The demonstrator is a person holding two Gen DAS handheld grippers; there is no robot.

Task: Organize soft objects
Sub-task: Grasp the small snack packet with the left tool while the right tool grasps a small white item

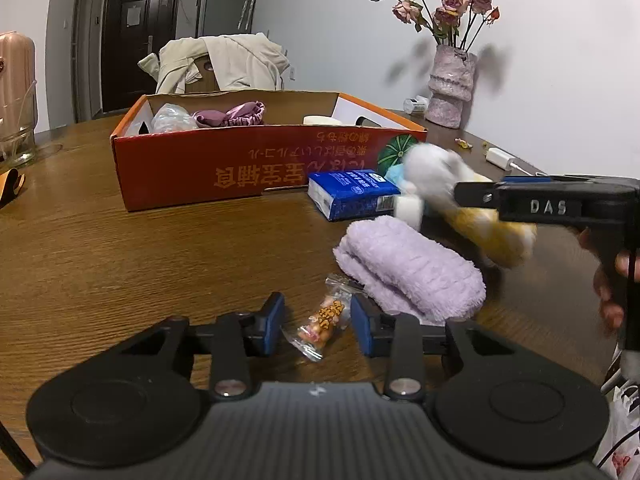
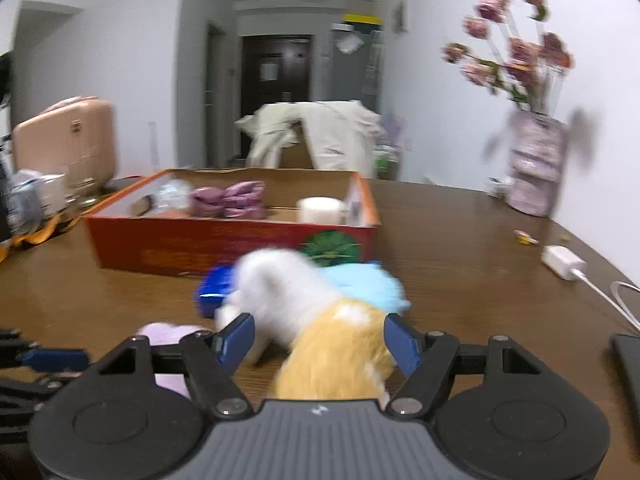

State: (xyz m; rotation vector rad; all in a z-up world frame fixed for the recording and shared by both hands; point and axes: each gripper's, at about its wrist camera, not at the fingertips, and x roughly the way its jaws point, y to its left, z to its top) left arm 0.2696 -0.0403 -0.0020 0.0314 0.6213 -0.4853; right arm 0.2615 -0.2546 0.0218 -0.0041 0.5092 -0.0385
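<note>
Presently catalogued on the wooden table [image 1: 120,240]: one orange cardboard box [image 1: 240,168], open-topped, holding a mauve satin scrunchie-like cloth [image 1: 232,114], a clear plastic bag [image 1: 172,118] and a pale roll [image 2: 320,210]. Before it lay a blue tissue pack [image 1: 352,194], a light-blue fluffy item [image 2: 364,286] and a folded lilac towel [image 1: 412,268]. The left gripper [image 1: 316,326] was lowered at the table edge, its blue pads partly closed, straddling a small cellophane snack packet [image 1: 320,326]; the right pad looked to be at the wrapper, the left one showed a gap, so a firm clamp could not be confirmed. The right gripper [image 2: 320,340] had its jaws spread fairly wide around the orange hindquarters of a white-and-orange plush toy [image 2: 304,312]; whether the pads pressed the fur or merely flanked it could not be told through the blur. That toy sat between towel and tissue pack, near the box front. Risks noted: the slick, crinkly packet could squirt out of a half-closed pinch, and it is hardly a soft object, so sorting it with the plush would be an error. The plush, gripped only by its loose fur at one end, might sag, swing, and knock the tissue pack or catch the box wall on the way over.
</note>
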